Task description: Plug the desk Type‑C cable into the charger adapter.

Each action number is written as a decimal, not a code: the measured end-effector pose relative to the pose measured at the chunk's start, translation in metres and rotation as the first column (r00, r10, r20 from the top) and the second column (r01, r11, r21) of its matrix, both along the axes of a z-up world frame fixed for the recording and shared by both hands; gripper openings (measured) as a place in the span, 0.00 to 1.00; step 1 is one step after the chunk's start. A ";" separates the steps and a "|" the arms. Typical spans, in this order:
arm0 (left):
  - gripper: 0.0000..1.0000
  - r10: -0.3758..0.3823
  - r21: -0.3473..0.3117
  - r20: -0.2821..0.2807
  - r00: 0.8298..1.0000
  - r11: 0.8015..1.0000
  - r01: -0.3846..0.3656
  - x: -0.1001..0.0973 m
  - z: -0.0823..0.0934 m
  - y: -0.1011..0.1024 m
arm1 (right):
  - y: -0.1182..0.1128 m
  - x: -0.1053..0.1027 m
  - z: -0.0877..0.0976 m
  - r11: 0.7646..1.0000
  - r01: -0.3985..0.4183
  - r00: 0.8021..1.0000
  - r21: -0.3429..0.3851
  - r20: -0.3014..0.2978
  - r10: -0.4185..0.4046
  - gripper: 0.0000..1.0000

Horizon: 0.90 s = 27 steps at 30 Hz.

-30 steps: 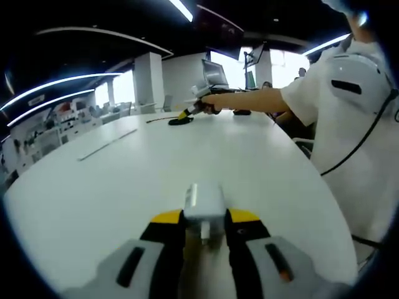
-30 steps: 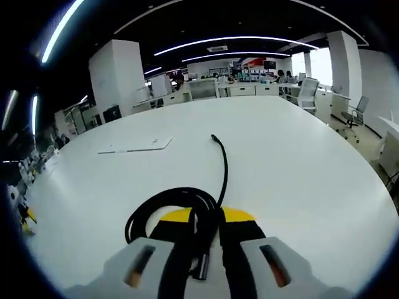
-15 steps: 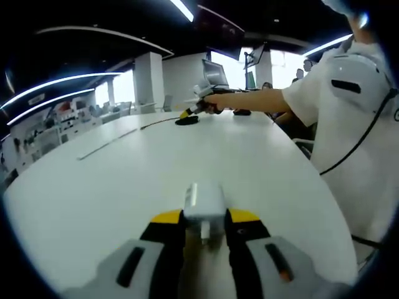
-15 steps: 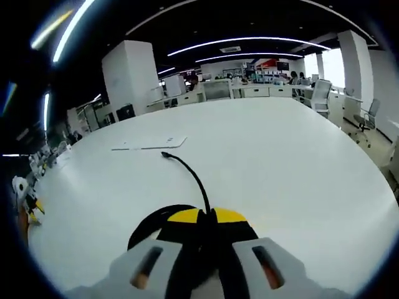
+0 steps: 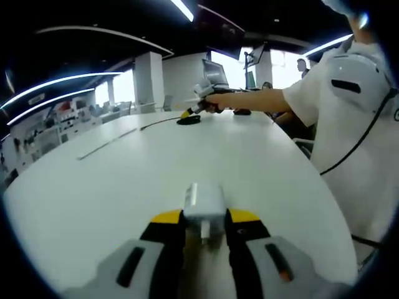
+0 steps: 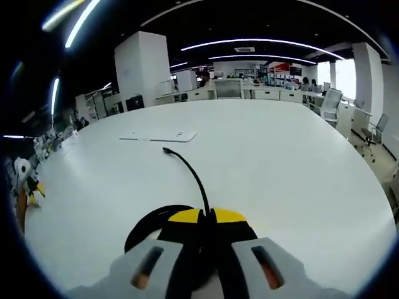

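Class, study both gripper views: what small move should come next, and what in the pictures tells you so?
Probably bring the right tongs, shut on the black cable, toward the left tongs, which grip the white charger adapter. Both parts are held, but they sit far apart across the white table, and the cable's free plug end still points away.

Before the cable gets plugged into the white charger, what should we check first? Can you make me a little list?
1. Charger held between the left gripper jaws: ok.
2. Cable pinched in the right gripper: ok.
3. Cable's plug end free and sticking out ahead over the table: ok.
4. Charger and plug close together: not ok, the right gripper is far across the table in the left gripper view.
5. Charger's socket facing the plug: cannot tell.
6. Rest of the cable coil untangled: cannot tell.
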<state>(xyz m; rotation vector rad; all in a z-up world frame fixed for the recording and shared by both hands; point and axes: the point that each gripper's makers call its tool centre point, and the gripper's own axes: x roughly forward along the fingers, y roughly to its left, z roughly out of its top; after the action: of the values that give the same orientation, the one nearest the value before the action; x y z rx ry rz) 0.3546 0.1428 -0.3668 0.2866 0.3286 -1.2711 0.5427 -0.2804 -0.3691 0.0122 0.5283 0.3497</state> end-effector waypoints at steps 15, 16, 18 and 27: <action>0.25 0.000 0.004 0.001 1.000 1.000 0.000 0.000 -0.001 -0.001 | 0.007 -0.002 -0.001 0.993 -0.112 0.993 -0.029 0.022 0.113 0.05; 0.25 0.000 0.005 0.001 1.000 1.000 0.000 0.000 -0.001 -0.001 | 0.008 -0.004 -0.001 0.992 -0.121 0.992 -0.031 0.026 0.122 0.05; 0.25 0.000 0.004 0.000 1.000 1.000 0.000 0.000 -0.001 -0.001 | 0.011 -0.008 -0.001 0.991 -0.130 0.991 -0.033 0.029 0.131 0.05; 0.25 0.000 0.007 -0.001 1.000 1.000 0.000 -0.001 -0.002 -0.001 | 0.024 -0.022 0.000 0.983 -0.178 0.984 -0.054 0.018 0.179 0.05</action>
<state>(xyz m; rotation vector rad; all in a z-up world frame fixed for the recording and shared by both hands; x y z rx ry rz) 0.3537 0.1415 -0.3684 0.2917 0.3336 -1.2708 0.5208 -0.2562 -0.3694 -0.0905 0.5171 0.5106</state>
